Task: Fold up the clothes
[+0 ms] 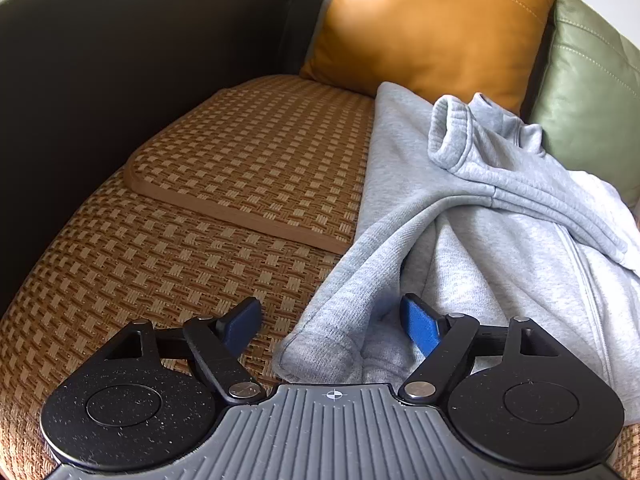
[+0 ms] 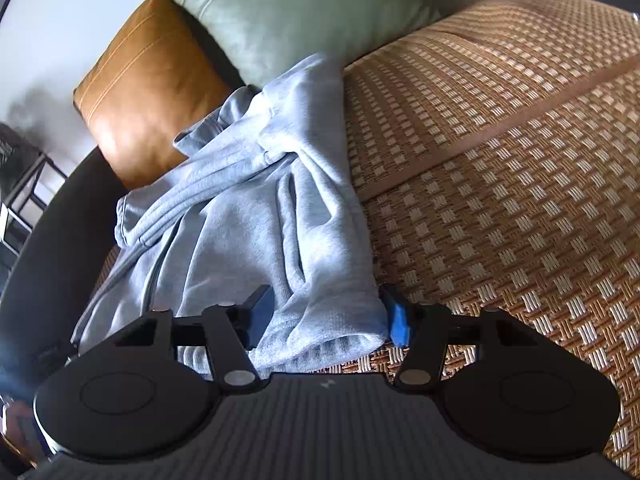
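A grey zip-up sweatshirt is found on the woven rattan seat mat of a sofa, its upper part resting against the orange cushion and the green cushion. The garment is bunched, with a ribbed cuff standing up over the body and a sleeve draped across the zipper. No flat, squared fold is observed; on this evidence, the folding is judged unfinished, with smoothing and squaring outstanding. Whether the sleeve crossing is a deliberate fold or mere disorder cannot be settled.

The left gripper is recorded spread wide, straddling the near hem corner, with nothing clamped. The right gripper is likewise spread, its blue pads to either side of a hem corner, the cloth not pinched.

The left wrist view alone shows the raised cuff, the zipper line and the dark armrest. The right wrist view alone shows the far side of the sweatshirt, the bare mat beyond it and a side table's metal frame.
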Tool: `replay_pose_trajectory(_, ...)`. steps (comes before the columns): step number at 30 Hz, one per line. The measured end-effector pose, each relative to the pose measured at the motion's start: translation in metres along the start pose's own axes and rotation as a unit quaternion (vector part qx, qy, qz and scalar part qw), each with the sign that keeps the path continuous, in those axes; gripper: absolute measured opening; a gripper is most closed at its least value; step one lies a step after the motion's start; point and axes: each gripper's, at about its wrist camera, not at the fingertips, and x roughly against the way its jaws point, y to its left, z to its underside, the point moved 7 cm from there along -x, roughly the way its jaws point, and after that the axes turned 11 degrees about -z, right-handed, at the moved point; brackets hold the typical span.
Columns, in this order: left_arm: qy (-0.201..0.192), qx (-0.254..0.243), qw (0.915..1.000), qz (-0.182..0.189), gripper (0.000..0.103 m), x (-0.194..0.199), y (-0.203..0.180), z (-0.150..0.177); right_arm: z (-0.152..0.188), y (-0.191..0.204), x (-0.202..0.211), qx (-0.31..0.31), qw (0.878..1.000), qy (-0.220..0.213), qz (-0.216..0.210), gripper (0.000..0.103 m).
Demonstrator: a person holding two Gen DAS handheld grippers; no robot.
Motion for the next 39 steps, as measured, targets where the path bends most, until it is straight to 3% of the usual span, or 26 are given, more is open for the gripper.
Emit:
replay_pose_trajectory(8,-0.009,-0.003,1.0,0.0,0.086,-0.003,0.0,0.001,0.001,0.005,-0.005,0.022,1.0,0.0,0.008,0.072)
replay_pose_trajectory(9,-0.011,-0.005,0.9999,0.009,0.076,-0.002,0.0,0.001,0.001,0.005,-0.005,0.024,1.0,0.003,0.017,0.07)
replay_pose_trajectory(10,-0.012,-0.006,0.9996,0.024,0.048,0.0,-0.001,0.001,0.0,0.004,-0.005,0.026,0.999,0.007,0.029,0.056)
replay_pose_trajectory(11,-0.011,-0.004,0.9995,0.031,0.046,0.002,0.0,0.001,-0.001,0.003,-0.004,0.025,0.999,0.01,0.035,0.044)
replay_pose_trajectory(13,-0.009,0.002,0.999,0.043,0.045,0.004,0.001,0.001,-0.003,-0.003,-0.001,-0.005,1.0,0.012,0.021,0.041)
replay_pose_trajectory(15,-0.007,0.01,0.9986,0.051,0.047,0.004,0.003,0.002,-0.003,-0.008,0.002,-0.027,1.0,0.007,0.008,0.041)
replay_pose_trajectory(20,-0.008,0.011,0.9979,0.063,0.079,0.001,-0.001,0.001,0.0,-0.009,0.002,-0.027,1.0,-0.01,-0.001,0.047)
replay_pose_trajectory(22,-0.014,-0.005,0.9984,0.054,0.082,0.0,-0.009,0.002,0.0,-0.006,0.0,-0.023,1.0,-0.012,-0.002,0.053)
replay_pose_trajectory(24,-0.021,-0.02,0.9988,0.04,0.078,0.0,-0.015,0.002,0.0,-0.003,-0.003,-0.011,1.0,-0.007,0.008,0.053)
replay_pose_trajectory(26,-0.021,-0.018,0.999,0.035,0.055,0.004,-0.01,0.001,-0.002,-0.002,-0.004,-0.006,1.0,0.004,0.019,0.036)
replay_pose_trajectory(28,-0.021,-0.016,0.9992,0.029,0.031,0.008,-0.006,0.0,-0.005,-0.005,-0.001,-0.029,0.999,0.014,0.009,0.028)
replay_pose_trajectory(29,-0.019,-0.011,0.9993,0.031,0.025,0.011,-0.002,-0.001,-0.006,-0.005,0.003,-0.032,0.999,0.017,0.005,0.025)
replay_pose_trajectory(34,-0.02,-0.005,0.9993,0.031,0.023,0.034,0.012,0.003,-0.003,0.007,0.03,-0.02,0.999,0.027,-0.012,0.023)
replay_pose_trajectory(39,-0.023,-0.003,0.9989,0.04,0.023,0.067,0.022,0.037,0.002,0.014,0.056,-0.013,0.999,0.035,-0.026,0.023)
